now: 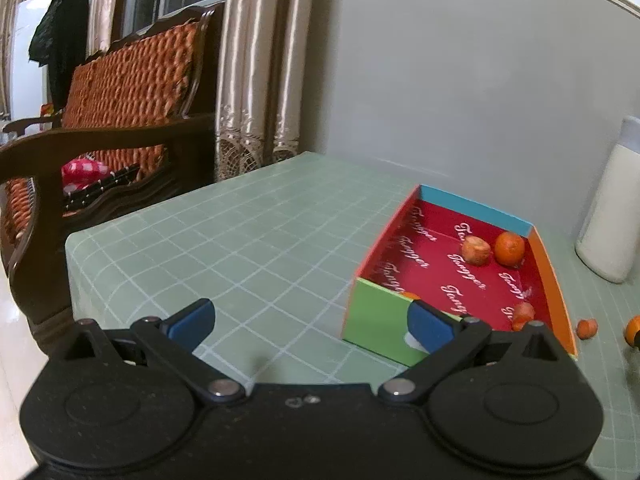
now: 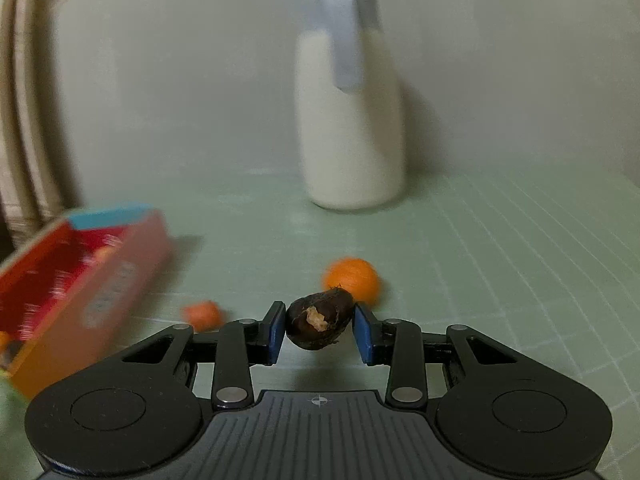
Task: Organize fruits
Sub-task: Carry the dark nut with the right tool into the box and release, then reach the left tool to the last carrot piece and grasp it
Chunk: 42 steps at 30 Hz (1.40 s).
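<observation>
The right gripper (image 2: 319, 330) is gripping a dark brown fruit (image 2: 319, 326) between its two blue pads (image 2: 277, 334), and a pale torn spot is showing on the fruit's skin. The fruit is hanging above the green table (image 2: 500, 240), not touching it. Just behind the fruit an orange (image 2: 352, 280) is lying on the table, and to the left of it a smaller orange piece (image 2: 203, 315) is lying just beside the box (image 2: 80, 280). Behind the orange, well apart, a white jug (image 2: 352, 120) is standing upright near the wall.

The left gripper (image 1: 311, 326) is hovering over the table with its jaws standing wide and nothing between them. Its right pad (image 1: 430, 328) is covering part of the box's green near wall (image 1: 372, 320). Inside the box (image 1: 460, 272), on the red floor, a small fruit (image 1: 523, 314) is lying near the orange side wall. Farther in, a brownish fruit (image 1: 476, 250) and a round orange one (image 1: 509, 248) are lying close together near the blue far wall. To the right of the box, a small orange piece (image 1: 587, 328) is lying on the table. To the left of the table a wooden sofa (image 1: 120, 120) is standing.
</observation>
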Tool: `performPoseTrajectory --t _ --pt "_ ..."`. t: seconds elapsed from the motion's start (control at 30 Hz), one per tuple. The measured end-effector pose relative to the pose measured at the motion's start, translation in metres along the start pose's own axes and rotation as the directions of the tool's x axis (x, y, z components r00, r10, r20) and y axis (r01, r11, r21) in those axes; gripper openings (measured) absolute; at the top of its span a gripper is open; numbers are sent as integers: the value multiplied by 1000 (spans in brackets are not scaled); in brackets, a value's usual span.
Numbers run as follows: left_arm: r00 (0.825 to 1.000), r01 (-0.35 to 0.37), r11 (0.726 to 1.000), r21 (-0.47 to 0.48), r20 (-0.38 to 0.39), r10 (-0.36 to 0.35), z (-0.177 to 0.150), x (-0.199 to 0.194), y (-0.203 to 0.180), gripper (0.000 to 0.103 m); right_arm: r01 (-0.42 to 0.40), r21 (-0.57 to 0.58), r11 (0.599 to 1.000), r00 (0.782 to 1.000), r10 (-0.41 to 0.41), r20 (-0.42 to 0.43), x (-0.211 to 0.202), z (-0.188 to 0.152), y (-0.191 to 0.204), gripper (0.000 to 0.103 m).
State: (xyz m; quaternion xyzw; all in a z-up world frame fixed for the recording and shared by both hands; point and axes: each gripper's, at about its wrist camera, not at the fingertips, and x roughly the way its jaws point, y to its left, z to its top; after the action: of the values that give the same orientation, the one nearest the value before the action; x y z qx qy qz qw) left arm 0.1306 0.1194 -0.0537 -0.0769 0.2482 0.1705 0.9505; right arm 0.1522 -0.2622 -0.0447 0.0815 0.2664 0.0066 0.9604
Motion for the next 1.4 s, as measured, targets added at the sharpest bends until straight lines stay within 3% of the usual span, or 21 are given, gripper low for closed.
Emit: performPoseTrajectory --t 0.1,0.23,0.4,0.6,0.83,0.9,0.93,0.97,1.1,1.27,1.4 --pt "1000 -15 1000 -19 -2 15 1 1 7 97 -78 -37 996 994 81 72 -15 0 16 37" --pt "999 -41 998 -46 -16 41 3 3 17 97 -204 -95 974 969 215 125 -30 -2 41 37" --pt "998 -64 995 -73 -32 62 3 6 26 97 -332 -141 933 929 349 121 -39 -6 74 37" --pt "996 -74 994 -86 -54 69 3 11 30 97 -409 -183 894 900 428 79 -29 -10 115 37" --pt "996 -69 994 -84 -63 63 2 13 28 97 -407 -215 888 903 427 54 -21 -18 140 37" --pt "996 -69 994 -80 -61 64 2 13 27 97 -401 -208 892 906 420 52 -19 -20 141 52" --pt "996 -69 994 -80 -61 64 2 13 27 97 -394 -197 898 910 412 55 -18 -20 140 81" --pt "996 -69 994 -82 -61 64 2 13 28 97 -384 -184 905 912 402 77 -22 -20 138 93" --pt "996 -67 994 -91 -69 61 2 14 30 97 -374 -147 916 908 394 146 -32 -14 125 93" --pt "996 -66 994 -86 -66 60 1 13 28 97 -311 -164 936 925 338 174 -37 -12 113 94" --pt "996 -68 995 -71 -54 64 1 12 23 97 -232 -180 956 935 270 229 -47 -11 103 103"
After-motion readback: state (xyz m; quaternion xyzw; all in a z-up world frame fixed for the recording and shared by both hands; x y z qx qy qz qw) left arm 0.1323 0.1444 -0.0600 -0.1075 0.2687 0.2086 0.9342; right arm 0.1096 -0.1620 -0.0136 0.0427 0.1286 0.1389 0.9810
